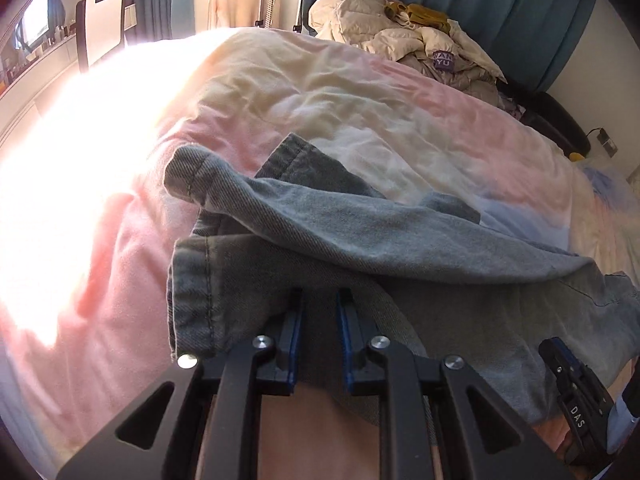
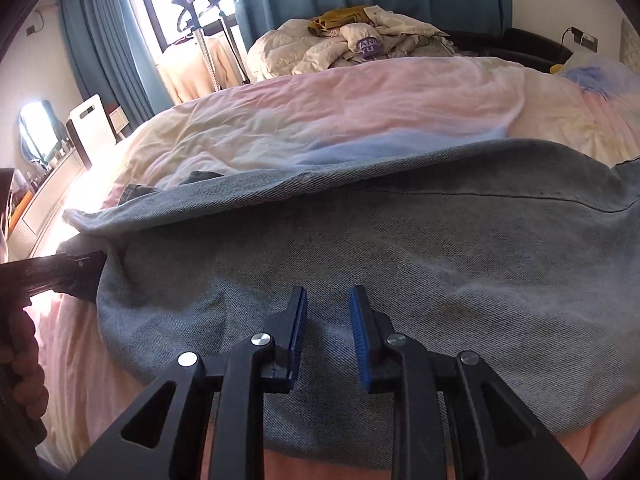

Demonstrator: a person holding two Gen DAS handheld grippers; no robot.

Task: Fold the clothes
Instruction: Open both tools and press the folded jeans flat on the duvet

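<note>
Now pinch cleanly before you lift: your left gripper (image 1: 318,334) has its narrow jaws pinching a fold of the jeans (image 1: 320,236) near the hem end. Your right gripper (image 2: 328,332) angles down over the broad denim, jaws narrowly apart with cloth between them; whether the pads actually bite is hard to tell. The jeans lie along the near edge of the bed (image 2: 320,120), legs overlapped. Keep both wrists tilted downward.
</note>
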